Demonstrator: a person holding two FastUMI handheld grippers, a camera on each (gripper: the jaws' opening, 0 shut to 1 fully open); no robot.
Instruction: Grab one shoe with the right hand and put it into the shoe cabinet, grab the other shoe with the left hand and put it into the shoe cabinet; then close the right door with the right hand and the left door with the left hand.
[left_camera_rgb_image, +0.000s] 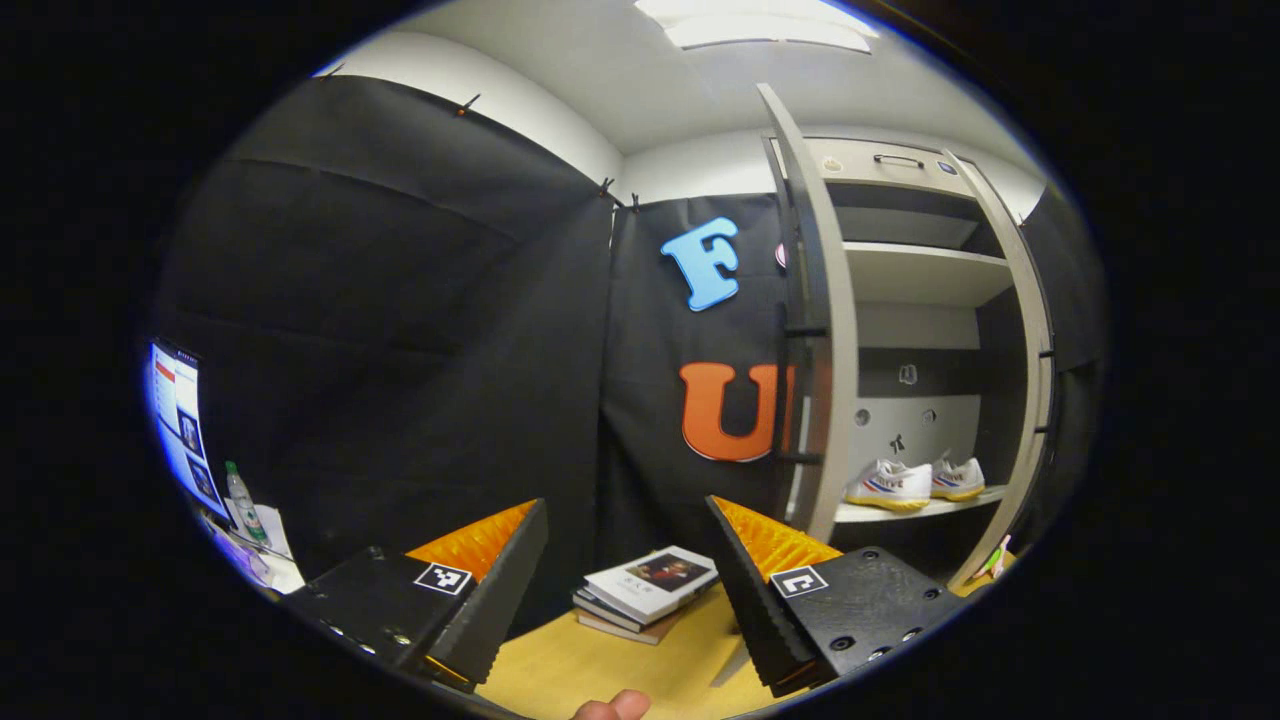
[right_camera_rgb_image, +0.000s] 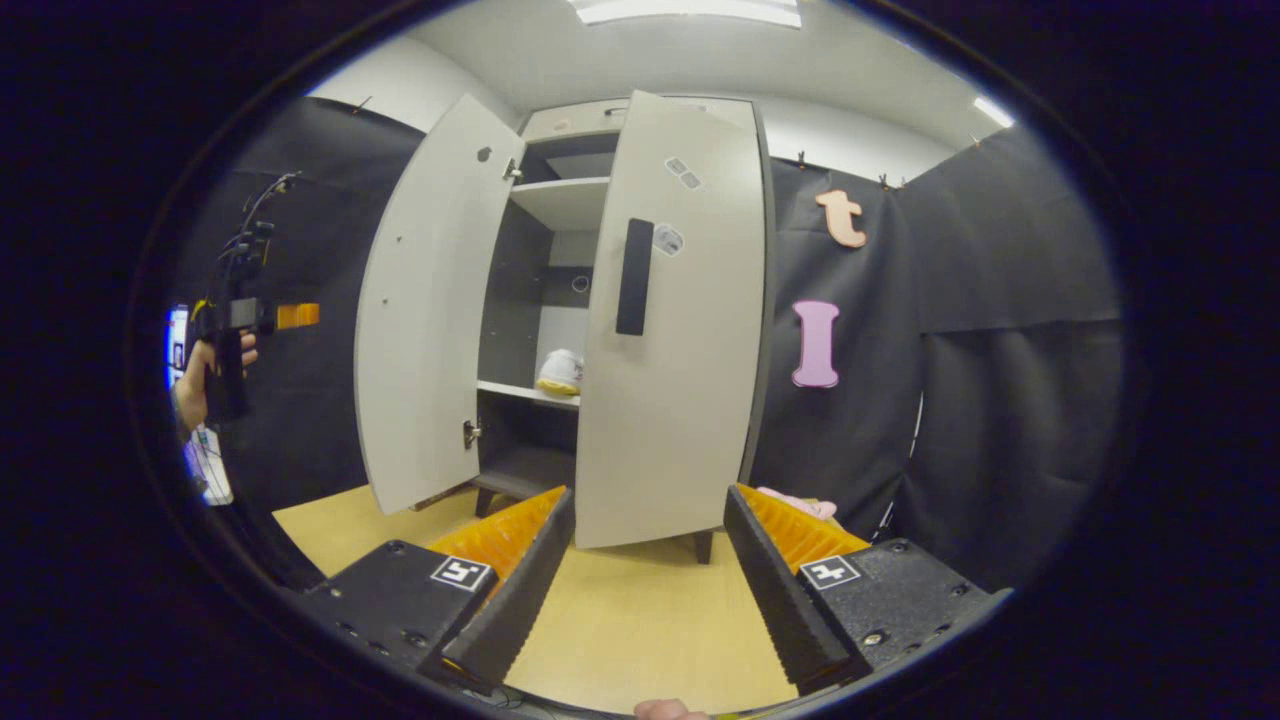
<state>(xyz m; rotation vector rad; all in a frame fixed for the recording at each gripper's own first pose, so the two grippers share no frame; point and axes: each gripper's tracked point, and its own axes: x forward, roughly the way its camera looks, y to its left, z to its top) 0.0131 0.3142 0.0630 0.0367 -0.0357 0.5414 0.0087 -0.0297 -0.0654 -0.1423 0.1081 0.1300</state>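
Your left gripper has its jaws spread wide with nothing between them, pointed at the black cloth wall just left of the tall pale-grey shoe cabinet. In the left gripper view the cabinet sits at about three o'clock, and both white sneakers with yellow soles stand side by side on its lower shelf — touching or nearly so. A small stack of books lies on the light wooden floor at six o'clock, between the fingers.

Your right gripper is likewise released and empty, facing the cabinet head-on. Its right door, with a dark vertical handle, stands part closed at twelve o'clock; the left door hangs wide open at ten o'clock. One sneaker shows through the gap — on the shelf. At nine o'clock a hand holds the left gripper up.
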